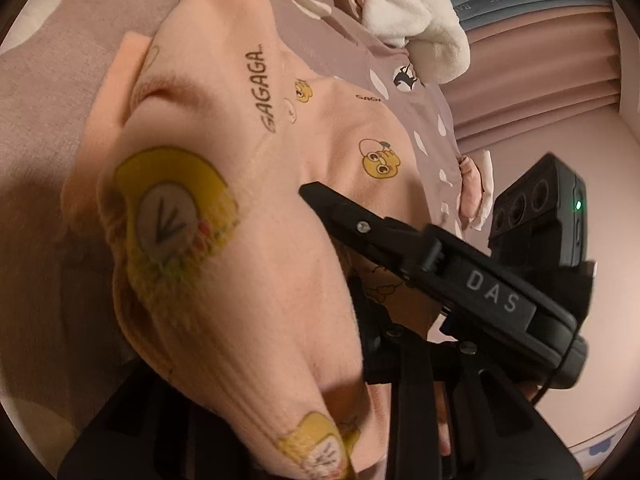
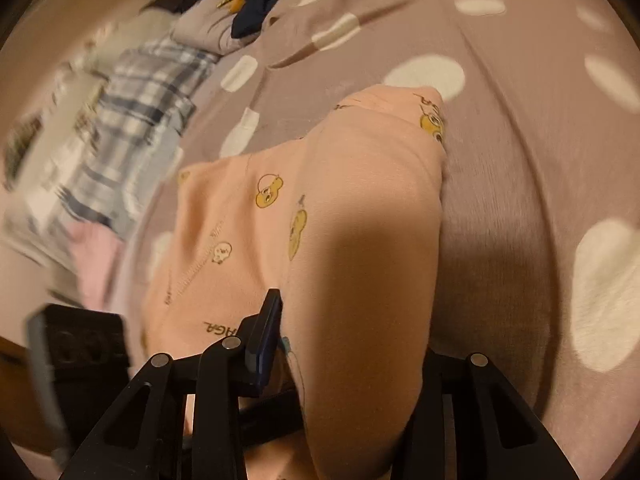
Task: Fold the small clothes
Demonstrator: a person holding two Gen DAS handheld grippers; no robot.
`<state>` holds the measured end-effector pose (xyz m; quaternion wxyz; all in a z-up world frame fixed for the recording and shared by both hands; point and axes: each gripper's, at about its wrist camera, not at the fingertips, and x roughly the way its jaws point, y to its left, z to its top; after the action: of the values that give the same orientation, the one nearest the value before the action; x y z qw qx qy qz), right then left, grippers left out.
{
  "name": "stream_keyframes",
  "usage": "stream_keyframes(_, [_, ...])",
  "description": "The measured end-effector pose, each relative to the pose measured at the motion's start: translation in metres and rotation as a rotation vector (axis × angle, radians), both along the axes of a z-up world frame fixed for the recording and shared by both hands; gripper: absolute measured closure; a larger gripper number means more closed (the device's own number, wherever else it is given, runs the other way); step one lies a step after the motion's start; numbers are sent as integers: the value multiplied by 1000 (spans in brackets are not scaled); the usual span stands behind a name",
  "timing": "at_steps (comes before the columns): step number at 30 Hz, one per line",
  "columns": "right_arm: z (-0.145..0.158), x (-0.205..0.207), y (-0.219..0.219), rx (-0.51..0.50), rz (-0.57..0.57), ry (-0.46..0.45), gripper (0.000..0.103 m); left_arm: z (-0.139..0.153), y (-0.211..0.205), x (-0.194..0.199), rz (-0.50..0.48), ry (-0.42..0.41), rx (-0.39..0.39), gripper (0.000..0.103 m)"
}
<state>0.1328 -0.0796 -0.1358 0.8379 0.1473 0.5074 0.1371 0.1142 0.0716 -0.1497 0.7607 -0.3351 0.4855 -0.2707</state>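
Left wrist view first: the left gripper [image 1: 352, 432] is buried under a bunched fold of the peach garment [image 1: 224, 208], so its fingertips are hidden and you honestly can't tell how its jaws stand, though the cloth drapes right over them. Cutting across that same view is the right gripper [image 1: 320, 204], its black finger pressed against the fabric near a yellow duck print, with "DAS" lettering on its body.

From the right wrist view, the right gripper [image 2: 280, 344] has its jaws clamped on the peach garment [image 2: 360, 240]; one finger [image 2: 266, 344] shows on the left side of the pinched fold, the other is covered by cloth. The garment rises off the bedspread [image 2: 500, 140] at the gripped end and its far end lies on the mauve, white-spotted surface, roughly in the middle of the bed. It has little yellow ducks and "GAGAGA" text printed all over.

Further out, toward the far left edge of the bed, there's a plaid cloth [image 2: 136, 120], quite blurred, and a dark navy piece [image 2: 260, 4] near the far edge. In the left wrist view a fluffy white item [image 1: 416, 16] sits at the bedspread [image 1: 48, 80] edge, next to pink curtains [image 1: 540, 72].
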Motion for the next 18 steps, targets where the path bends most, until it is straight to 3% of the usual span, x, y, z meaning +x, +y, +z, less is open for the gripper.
stream_keyframes(6, [-7,4,-15,76,-20,20,66,-3,2,-4,-11,-31,2,75])
stream_keyframes(12, [-6,-7,-9,41,-27,-37,66,-5,2,-6,-12,-65,10,75])
stream_keyframes(18, [-8,-5,-15,94,-33,-28,66,-5,3,-8,-11,-79,11,75])
